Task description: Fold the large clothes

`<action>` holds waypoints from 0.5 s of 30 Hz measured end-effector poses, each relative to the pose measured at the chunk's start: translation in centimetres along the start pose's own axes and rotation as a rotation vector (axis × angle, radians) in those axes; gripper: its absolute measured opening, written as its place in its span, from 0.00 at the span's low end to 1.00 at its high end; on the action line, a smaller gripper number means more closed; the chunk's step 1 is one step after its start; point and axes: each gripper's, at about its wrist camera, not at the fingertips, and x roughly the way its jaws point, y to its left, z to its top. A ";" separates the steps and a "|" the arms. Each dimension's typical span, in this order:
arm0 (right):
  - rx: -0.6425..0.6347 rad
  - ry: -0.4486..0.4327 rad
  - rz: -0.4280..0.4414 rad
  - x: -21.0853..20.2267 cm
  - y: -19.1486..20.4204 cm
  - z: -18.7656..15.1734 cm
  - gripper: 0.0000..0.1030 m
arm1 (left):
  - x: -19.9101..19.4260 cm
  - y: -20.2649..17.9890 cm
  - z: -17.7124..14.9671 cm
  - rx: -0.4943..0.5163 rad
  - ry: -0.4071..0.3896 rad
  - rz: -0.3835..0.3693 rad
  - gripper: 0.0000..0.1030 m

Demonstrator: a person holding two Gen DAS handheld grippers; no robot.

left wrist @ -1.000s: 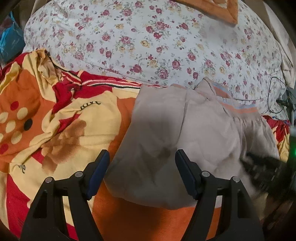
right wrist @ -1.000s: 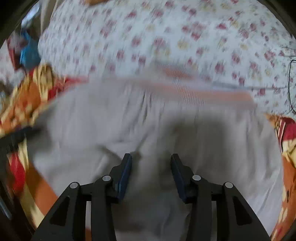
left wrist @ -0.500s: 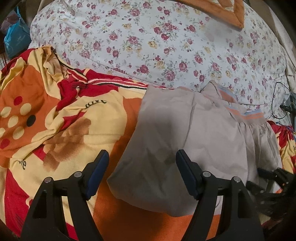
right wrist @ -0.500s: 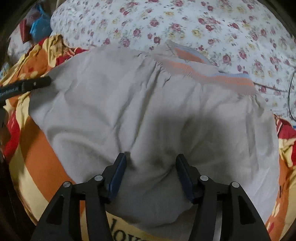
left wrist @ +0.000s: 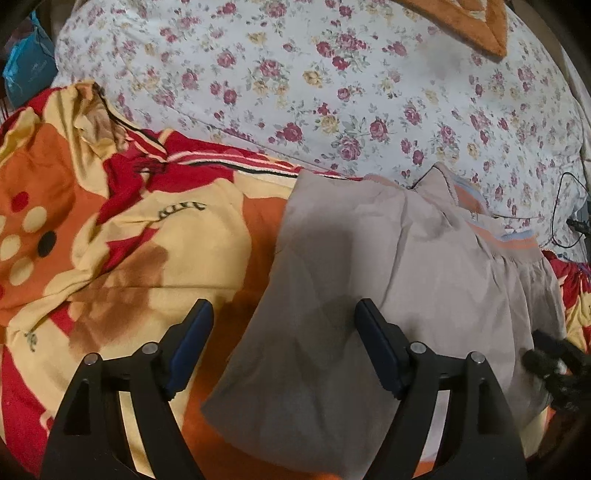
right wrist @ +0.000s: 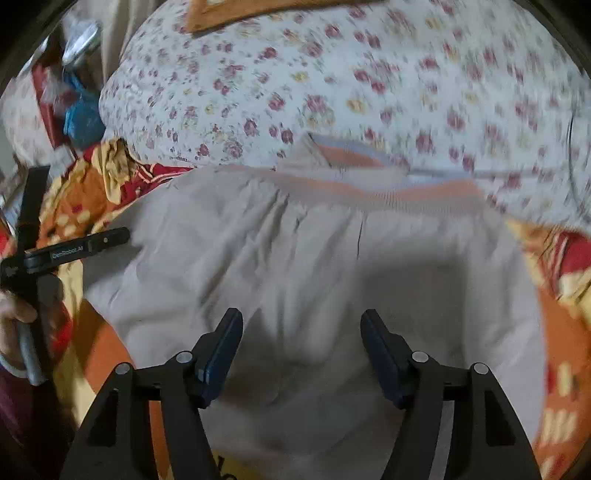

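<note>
Spreading wider, the left claw (left wrist: 284, 325) hung over the near left edge of the folded beige garment (left wrist: 388, 288), its jaws opening with nothing pinched: the left pad stood over the orange and yellow blanket (left wrist: 122, 236) and the right pad over the beige cloth, neither pressing it. The right claw (right wrist: 301, 332) was likewise widening, jaws opening above the middle of the garment (right wrist: 295, 266), the cloth lying loose below and between the pads without being gripped. Its view was blurred.

Just beyond both claws the garment lay flat on the blanket in a folded block, and farther ahead of the right claw ran its gathered waistband (right wrist: 369, 195), striped orange and pale blue, at the garment's far edge. One small corner of the band stood up beyond the rest.

To the left of the right claw, the left claw's black frame (right wrist: 74, 251) reached to the garment's left edge, and a person's hand (right wrist: 14, 314) gripped its handle. At the right edge of the left wrist view a dark blurred shape sat on the garment; I could not tell what it was.

Farther off, past the waistband, a white floral quilt (left wrist: 332, 92) rose behind everything, with an orange cloth (left wrist: 461, 22) on its far top. A blue bag (left wrist: 27, 70) sat far to the left.
</note>
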 end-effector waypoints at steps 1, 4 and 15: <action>0.005 0.011 -0.005 0.6 -0.2 -0.1 0.66 | 0.3 -0.1 0.2 -0.002 0.011 -0.014 0.77; -0.018 0.004 -0.018 1.1 0.2 0.2 0.66 | 1.1 -0.2 0.7 0.002 0.042 -0.055 0.78; 0.043 0.012 0.040 0.7 -0.7 0.1 0.67 | 4.4 1.1 1.7 -0.115 0.120 -0.188 0.87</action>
